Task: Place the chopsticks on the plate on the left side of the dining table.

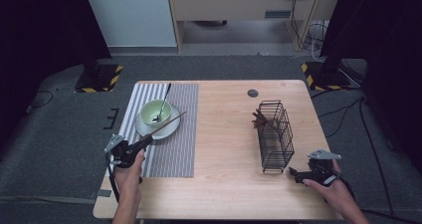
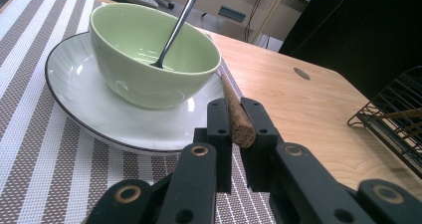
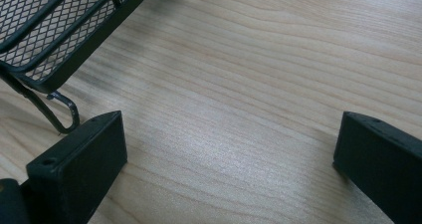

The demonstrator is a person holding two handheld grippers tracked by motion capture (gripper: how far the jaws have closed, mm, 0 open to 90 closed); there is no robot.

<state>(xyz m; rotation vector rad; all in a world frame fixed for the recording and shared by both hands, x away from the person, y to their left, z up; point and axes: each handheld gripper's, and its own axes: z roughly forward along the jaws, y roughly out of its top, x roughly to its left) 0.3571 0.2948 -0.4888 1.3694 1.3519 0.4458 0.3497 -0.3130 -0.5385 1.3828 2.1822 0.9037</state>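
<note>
Nearest the person, the left gripper is clamped on the thick end of a wooden chopstick, whose shaft runs up over the rim of the white plate on the striped placemat. The right gripper rests with jaws spread wide over bare table, holding nothing. On the plate sits a green bowl with a metal spoon leaning inside. Farther right, the black wire basket holds brown sticks at its far end
</note>
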